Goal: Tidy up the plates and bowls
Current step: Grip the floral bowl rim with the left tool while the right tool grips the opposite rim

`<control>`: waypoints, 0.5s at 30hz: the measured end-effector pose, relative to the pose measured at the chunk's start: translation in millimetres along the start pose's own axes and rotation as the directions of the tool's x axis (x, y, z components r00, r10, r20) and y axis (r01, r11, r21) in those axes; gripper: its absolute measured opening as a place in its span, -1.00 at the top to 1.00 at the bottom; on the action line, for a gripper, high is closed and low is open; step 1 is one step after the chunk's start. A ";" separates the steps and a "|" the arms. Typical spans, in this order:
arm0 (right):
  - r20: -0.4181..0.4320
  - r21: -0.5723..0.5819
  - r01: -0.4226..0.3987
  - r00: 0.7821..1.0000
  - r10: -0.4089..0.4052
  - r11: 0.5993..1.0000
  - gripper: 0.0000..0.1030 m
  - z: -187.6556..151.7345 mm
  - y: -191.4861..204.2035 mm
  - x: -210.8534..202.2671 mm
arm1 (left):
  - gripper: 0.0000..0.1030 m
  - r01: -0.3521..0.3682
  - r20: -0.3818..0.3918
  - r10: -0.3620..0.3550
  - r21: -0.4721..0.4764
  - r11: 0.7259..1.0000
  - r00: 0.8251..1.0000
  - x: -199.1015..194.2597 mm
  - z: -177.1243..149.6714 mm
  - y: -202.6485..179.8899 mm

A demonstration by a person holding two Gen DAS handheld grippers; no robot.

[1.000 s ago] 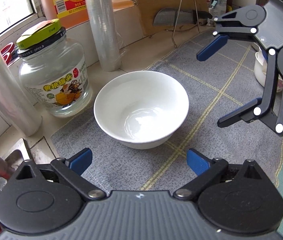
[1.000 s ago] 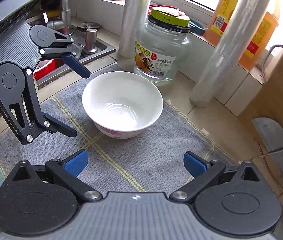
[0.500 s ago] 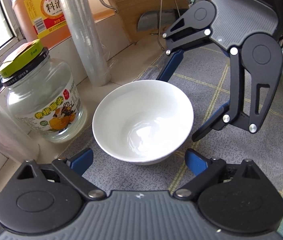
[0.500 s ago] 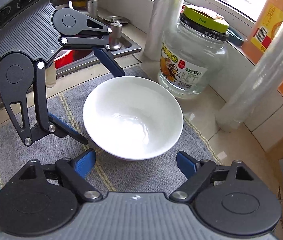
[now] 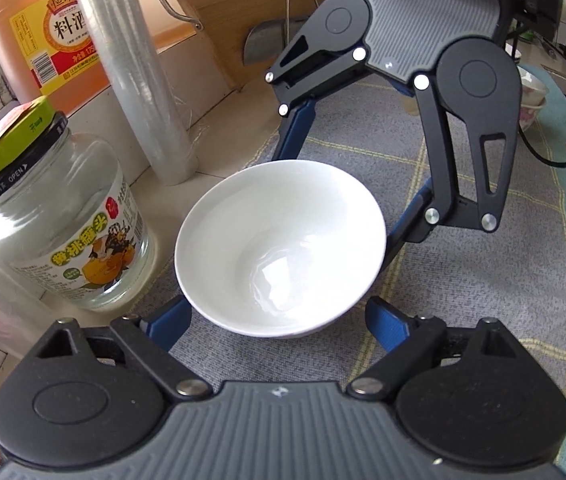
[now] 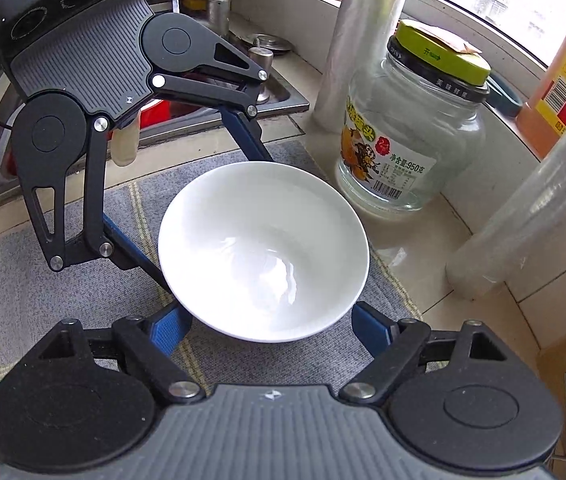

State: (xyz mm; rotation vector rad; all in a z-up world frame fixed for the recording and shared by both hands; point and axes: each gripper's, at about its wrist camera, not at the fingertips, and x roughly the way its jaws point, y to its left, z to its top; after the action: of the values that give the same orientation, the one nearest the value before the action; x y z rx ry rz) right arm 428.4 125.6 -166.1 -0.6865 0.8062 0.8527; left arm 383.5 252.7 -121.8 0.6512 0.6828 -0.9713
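Porcelain by the look of it, the white bowl [image 5: 281, 248] sits empty on the grey checked mat [image 5: 483, 280] near the bench's back edge, just beside the glass jar [image 5: 63, 220] of canned peaches. The left tongs [image 5: 279, 320] and the right tongs [image 6: 271, 324] both stand wide open, blue fingers straddling the bowl from opposite sides, gripping nothing; whether any pad touches the wall cannot be told. I judge the bowl stiff, glossy, slippery and breakable, moderately light. Best hold is probably low on the outer wall under the flare, squeezed evenly so it cannot pop upward.
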 end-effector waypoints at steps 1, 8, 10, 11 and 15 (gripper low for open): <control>0.001 -0.009 -0.003 1.000 0.003 1.000 -0.74 0.5 -0.1 0.6 | -0.80 -0.003 0.002 0.003 0.008 1.000 1.000 -0.4 0.4 0.0; 0.010 -0.027 -0.003 1.000 0.003 1.000 -0.72 1.9 4.4 -0.8 | -0.73 0.001 0.015 -0.001 0.023 1.000 1.000 -1.9 3.0 2.3; 0.009 -0.028 0.002 1.000 -0.002 1.000 -0.72 1.9 6.6 -1.5 | -0.72 -0.006 0.014 0.005 0.038 0.999 1.000 -2.1 3.9 0.6; 0.007 -0.026 0.001 1.000 -0.001 1.000 -0.72 2.1 7.2 -2.3 | -0.72 -0.008 0.013 0.007 0.044 0.999 1.000 -1.9 4.4 -0.6; 0.008 -0.015 0.000 1.000 0.000 1.000 -0.72 1.8 8.2 -6.8 | -0.72 -0.007 0.018 0.006 0.051 0.999 1.000 -4.3 6.5 -1.9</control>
State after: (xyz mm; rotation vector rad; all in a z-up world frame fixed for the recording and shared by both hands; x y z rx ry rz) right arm 419.2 128.5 -161.1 -0.6959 0.7928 0.8624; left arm 381.5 249.1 -114.9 0.6882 0.6413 -0.9899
